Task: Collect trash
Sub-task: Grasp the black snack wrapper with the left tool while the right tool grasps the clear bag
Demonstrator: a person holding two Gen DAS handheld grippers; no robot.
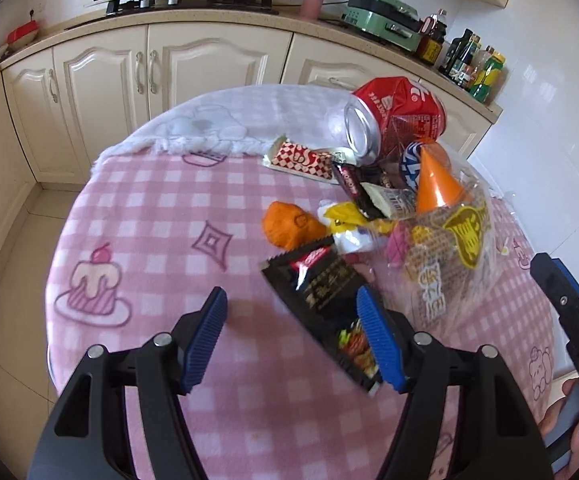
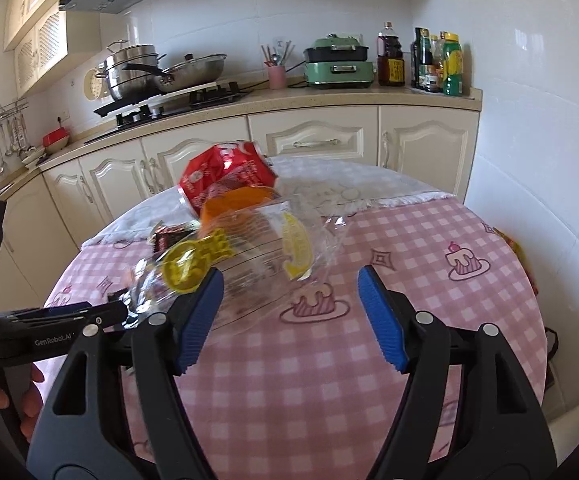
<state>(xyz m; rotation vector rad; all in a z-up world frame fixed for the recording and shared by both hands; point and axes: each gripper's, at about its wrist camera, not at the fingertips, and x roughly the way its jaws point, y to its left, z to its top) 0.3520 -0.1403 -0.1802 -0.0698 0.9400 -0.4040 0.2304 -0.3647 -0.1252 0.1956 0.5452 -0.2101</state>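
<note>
A pile of trash lies on the round table with the pink checked cloth [image 1: 161,208]. It holds a crushed red can [image 1: 397,116], an orange cone [image 1: 435,184], an orange crumpled wrapper [image 1: 289,224], a red-and-white checked wrapper [image 1: 301,160] and a clear printed plastic bag [image 1: 449,256]. A black snack wrapper [image 1: 329,312] lies by the right finger of my open left gripper [image 1: 293,340]; whether they touch I cannot tell. My right gripper [image 2: 291,316] is open and empty, with the clear bag [image 2: 265,256] just beyond its left finger. The can [image 2: 225,176] lies behind.
Kitchen cabinets [image 2: 313,140] and a counter with stove, pots [image 2: 137,72], green appliance [image 2: 337,64] and bottles [image 2: 433,60] ring the table's far side. A white tiled wall [image 2: 529,160] stands at the right. The left gripper's body [image 2: 49,320] shows at the right view's left edge.
</note>
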